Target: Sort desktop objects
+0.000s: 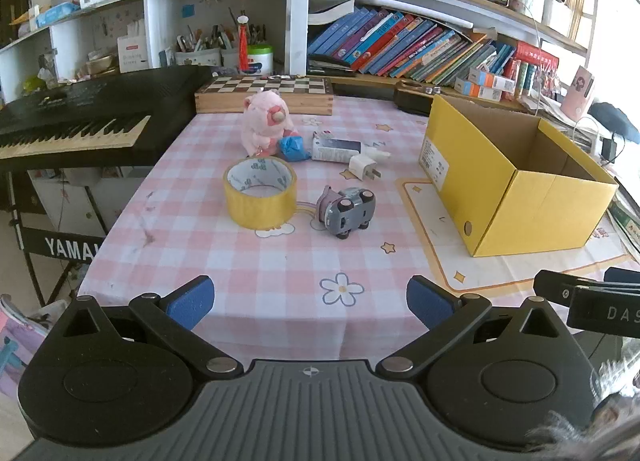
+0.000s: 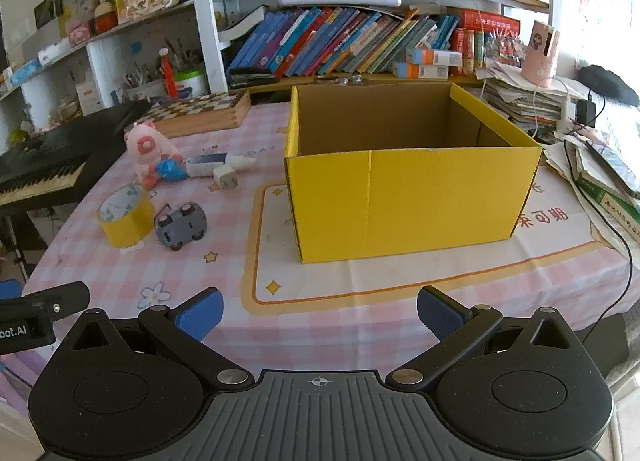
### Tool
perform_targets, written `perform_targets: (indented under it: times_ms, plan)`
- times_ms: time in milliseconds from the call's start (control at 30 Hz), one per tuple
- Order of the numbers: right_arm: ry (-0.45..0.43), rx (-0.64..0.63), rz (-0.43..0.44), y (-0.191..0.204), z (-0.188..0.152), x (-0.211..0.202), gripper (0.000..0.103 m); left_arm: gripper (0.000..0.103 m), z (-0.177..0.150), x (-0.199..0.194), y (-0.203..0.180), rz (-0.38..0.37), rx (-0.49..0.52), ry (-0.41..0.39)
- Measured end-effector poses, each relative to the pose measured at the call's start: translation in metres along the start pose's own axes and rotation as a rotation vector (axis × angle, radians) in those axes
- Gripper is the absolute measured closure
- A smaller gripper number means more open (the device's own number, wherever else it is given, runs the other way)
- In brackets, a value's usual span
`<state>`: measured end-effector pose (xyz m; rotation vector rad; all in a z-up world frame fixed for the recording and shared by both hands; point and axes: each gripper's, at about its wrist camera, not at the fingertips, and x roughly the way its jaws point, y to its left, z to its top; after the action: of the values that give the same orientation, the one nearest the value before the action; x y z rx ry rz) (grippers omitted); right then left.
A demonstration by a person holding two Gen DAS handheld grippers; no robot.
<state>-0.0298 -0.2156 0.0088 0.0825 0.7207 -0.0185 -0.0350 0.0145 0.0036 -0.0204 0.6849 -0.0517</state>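
Small desk items lie loose on the checked worktop [image 1: 256, 281] beside an open yellow box [image 2: 408, 197].

A roll of yellow tape [image 1: 260, 193] stands just left of a grey toy car [image 1: 348, 211] lying on its side; behind them are a white charger plug [image 1: 364, 167], a white tube [image 1: 340, 149] and a pink plush toy [image 1: 266, 127] touching a blue object [image 1: 294, 148]. The left gripper [image 1: 310, 301] and right gripper [image 2: 320, 313] hover over the near edge, fingers spread wide, holding nothing. A keyboard [image 1: 76, 121] and chessboard [image 1: 264, 95] stand behind.
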Motion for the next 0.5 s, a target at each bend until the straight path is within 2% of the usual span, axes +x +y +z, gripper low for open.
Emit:
perform_targets:
  times_ms: [500]
  plan:
    - [0.006,-0.041,0.006,0.0058,0.0001,-0.0036,0.000,0.000,-0.0017,0.0003,-0.0020,0.009,-0.007,-0.002]
